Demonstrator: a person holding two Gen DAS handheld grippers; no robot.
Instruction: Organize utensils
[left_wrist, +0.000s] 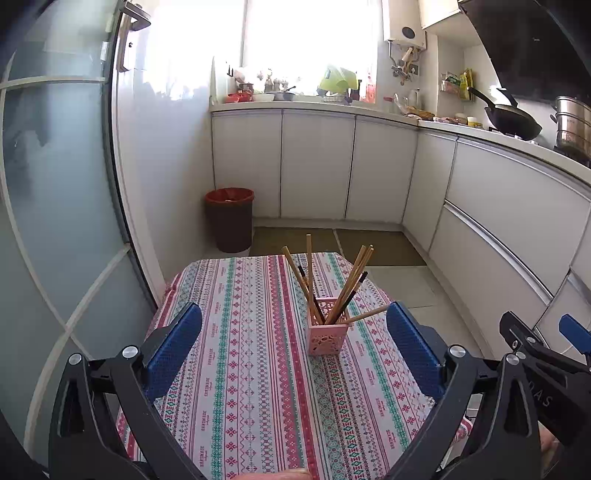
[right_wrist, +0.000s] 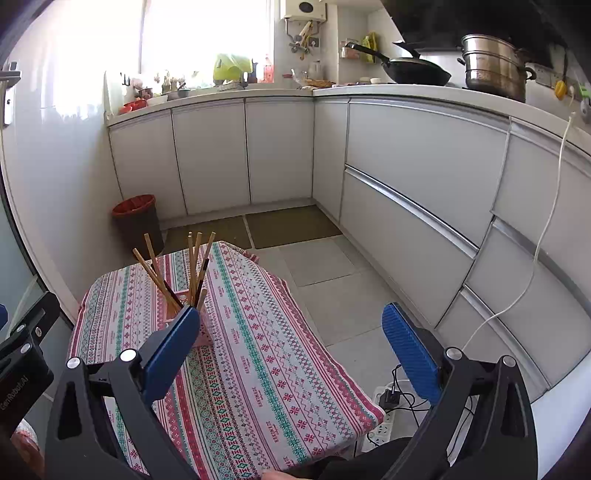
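A pink openwork holder (left_wrist: 327, 336) stands upright on the patterned tablecloth (left_wrist: 251, 354), with several wooden chopsticks (left_wrist: 347, 286) fanned out of it. My left gripper (left_wrist: 293, 334) is open and empty, held above the table just in front of the holder. My right gripper (right_wrist: 291, 332) is open and empty, off the table's right side. In the right wrist view the holder (right_wrist: 204, 332) is half hidden behind the left blue finger (right_wrist: 173, 350), the chopsticks (right_wrist: 194, 266) rising above it. The right gripper also shows at the right edge of the left wrist view (left_wrist: 546, 350).
White kitchen cabinets (left_wrist: 317, 162) run along the back and right. A bin with a red liner (left_wrist: 229, 218) stands on the floor beyond the table. A glass door (left_wrist: 55, 206) is to the left. A power strip with cables (right_wrist: 388, 410) lies on the floor by the table's right corner.
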